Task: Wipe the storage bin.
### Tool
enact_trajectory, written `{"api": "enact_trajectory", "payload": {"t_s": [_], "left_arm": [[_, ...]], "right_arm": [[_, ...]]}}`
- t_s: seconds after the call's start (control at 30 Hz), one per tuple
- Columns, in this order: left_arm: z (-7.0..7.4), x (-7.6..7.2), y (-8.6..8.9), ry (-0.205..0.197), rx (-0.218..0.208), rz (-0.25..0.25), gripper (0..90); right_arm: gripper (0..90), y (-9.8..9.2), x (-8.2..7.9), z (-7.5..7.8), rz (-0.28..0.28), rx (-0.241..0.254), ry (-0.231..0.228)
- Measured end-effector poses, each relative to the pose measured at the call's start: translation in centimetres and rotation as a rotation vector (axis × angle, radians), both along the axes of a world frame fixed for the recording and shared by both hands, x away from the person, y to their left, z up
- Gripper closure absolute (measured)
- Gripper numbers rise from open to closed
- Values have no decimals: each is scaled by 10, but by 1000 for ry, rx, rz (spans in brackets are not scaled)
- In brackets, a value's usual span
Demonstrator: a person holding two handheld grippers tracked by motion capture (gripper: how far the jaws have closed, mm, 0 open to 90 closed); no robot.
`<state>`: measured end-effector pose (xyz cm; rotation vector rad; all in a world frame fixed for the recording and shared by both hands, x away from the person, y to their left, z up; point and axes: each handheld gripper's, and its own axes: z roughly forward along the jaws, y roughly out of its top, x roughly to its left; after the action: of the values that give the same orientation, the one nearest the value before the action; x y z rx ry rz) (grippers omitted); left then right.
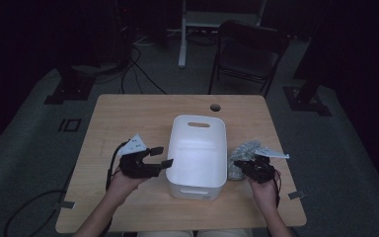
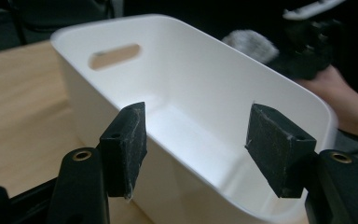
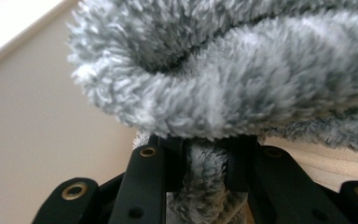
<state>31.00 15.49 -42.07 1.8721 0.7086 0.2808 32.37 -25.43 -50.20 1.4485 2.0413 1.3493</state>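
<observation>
A white plastic bin [image 1: 197,148] with a handle slot stands in the middle of the wooden table [image 1: 128,118]. My left gripper [image 1: 161,157] hovers at the bin's left rim, its jaws open and empty, looking across the bin's bare inside [image 2: 186,116]. To the right of the bin lies a fluffy grey cloth [image 1: 241,154]. My right gripper [image 1: 246,167] is shut on a fold of that cloth [image 3: 205,168], and the bulk of the cloth [image 3: 242,70] bulges above the jaws, right beside the bin's outer wall [image 3: 32,126].
A dark folding chair [image 1: 249,52] and a white stand leg [image 1: 182,34] are beyond the table's far edge. A round cable hole [image 1: 215,107] sits near that edge. Cables run over the grey floor at the left.
</observation>
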Motion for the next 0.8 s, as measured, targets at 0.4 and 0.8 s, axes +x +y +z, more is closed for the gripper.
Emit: {"api": "enact_trajectory", "payload": {"t_s": [0.4,0.8], "left_arm": [[-8,81,7,-61,-5,-26,388],[4,133,-7,-83,-30,-44,398]], "right_arm": [[734,-6,-4,1,-3,5,1],[733,-7,-4,-2,7,4,12]]}}
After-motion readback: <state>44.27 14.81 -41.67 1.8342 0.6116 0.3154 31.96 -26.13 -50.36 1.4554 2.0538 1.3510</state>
